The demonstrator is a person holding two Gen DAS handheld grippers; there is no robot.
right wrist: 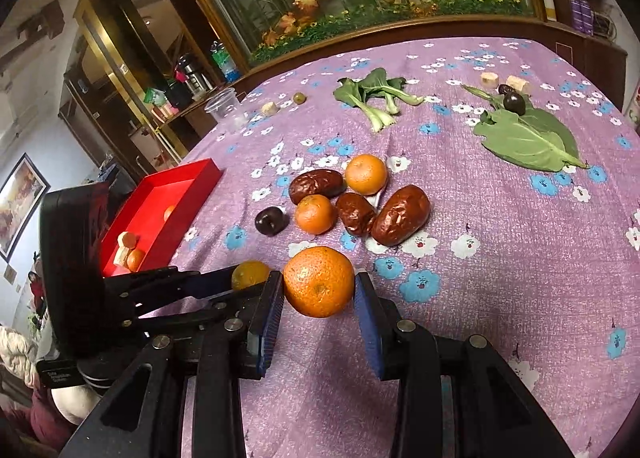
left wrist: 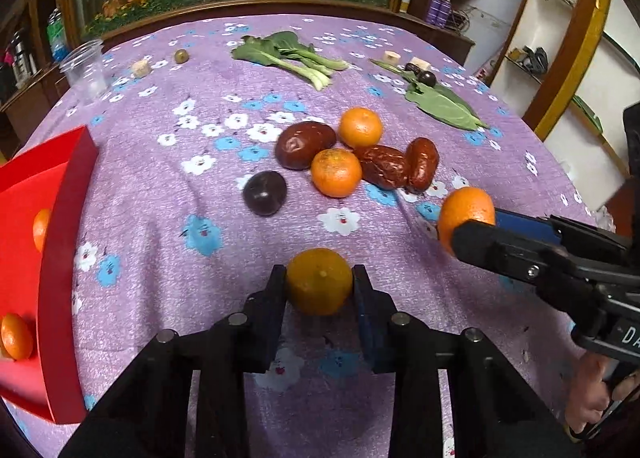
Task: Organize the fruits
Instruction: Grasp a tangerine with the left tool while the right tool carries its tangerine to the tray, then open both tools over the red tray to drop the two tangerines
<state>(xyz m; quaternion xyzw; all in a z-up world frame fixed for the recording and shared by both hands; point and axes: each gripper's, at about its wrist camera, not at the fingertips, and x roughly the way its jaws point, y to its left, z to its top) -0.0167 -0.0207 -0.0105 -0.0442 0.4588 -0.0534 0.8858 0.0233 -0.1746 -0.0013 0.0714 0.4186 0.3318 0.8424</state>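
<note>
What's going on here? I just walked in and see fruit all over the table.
A person is sorting fruit with a handheld tool in each hand. The left tool is shut on a yellowish orange; the right tool is shut on another orange. The red tray already holds some pieces. Two oranges, three dates and a plum remain clustered on the cloth.

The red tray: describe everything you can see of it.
The red tray is a shallow rectangular box with low upright walls, smooth and matte, maybe plastic or painted board. It lies flat on the purple flowered tablecloth at the table's left side, apart from the loose pile of fruit. Inside lie at least two small oranges and a couple of pale cut chunks at its near end. The left gripper partly hides its near corner; neither gripper touches it.
</note>
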